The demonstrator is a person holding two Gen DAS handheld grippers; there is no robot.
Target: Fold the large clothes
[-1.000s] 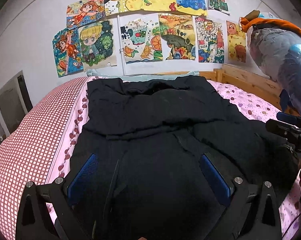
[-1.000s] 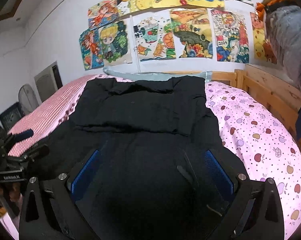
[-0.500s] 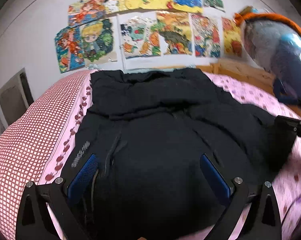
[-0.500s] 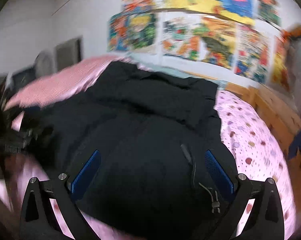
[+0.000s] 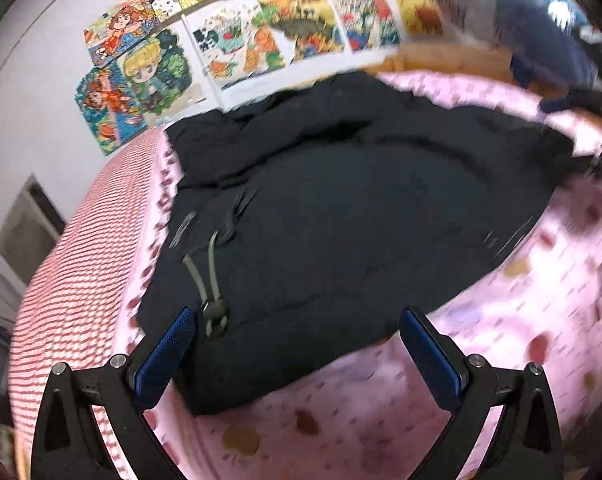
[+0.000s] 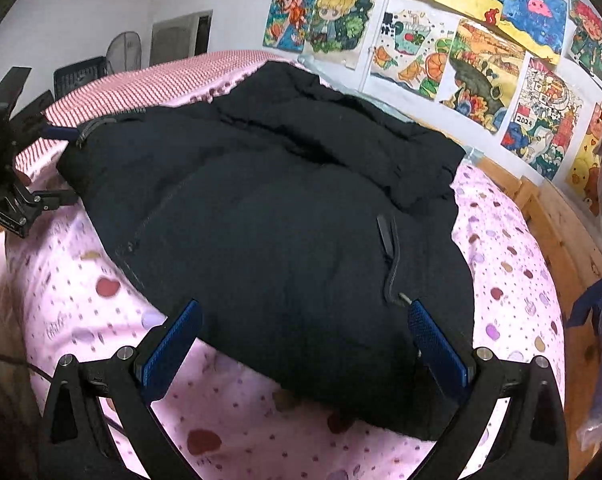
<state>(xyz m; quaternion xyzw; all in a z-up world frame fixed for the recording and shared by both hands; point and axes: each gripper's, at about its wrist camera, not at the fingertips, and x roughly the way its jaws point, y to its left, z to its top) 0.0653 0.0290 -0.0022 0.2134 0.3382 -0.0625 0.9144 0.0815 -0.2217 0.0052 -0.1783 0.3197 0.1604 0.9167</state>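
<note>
A large black padded jacket (image 5: 341, 216) lies folded on the pink patterned bed sheet (image 5: 381, 420); it also shows in the right wrist view (image 6: 269, 232). A grey drawcord with a toggle (image 5: 213, 304) hangs at its left hem. My left gripper (image 5: 297, 352) is open and empty, just short of the jacket's near edge. My right gripper (image 6: 305, 344) is open and empty, over the jacket's near edge beside a zip pull (image 6: 393, 276). The left gripper also shows in the right wrist view (image 6: 9, 184) at the far left.
A red checked cover (image 5: 81, 260) lies along the left of the bed. Drawings (image 6: 481, 64) hang on the wall behind. A wooden bed frame (image 6: 557, 232) runs on the right. A fan and a chair (image 6: 101, 64) stand at the far left.
Both grippers have pulled back towards the near edge of the bed. The jacket's near hem and pink sheet in front of it are now in view. Both grippers stay open.
</note>
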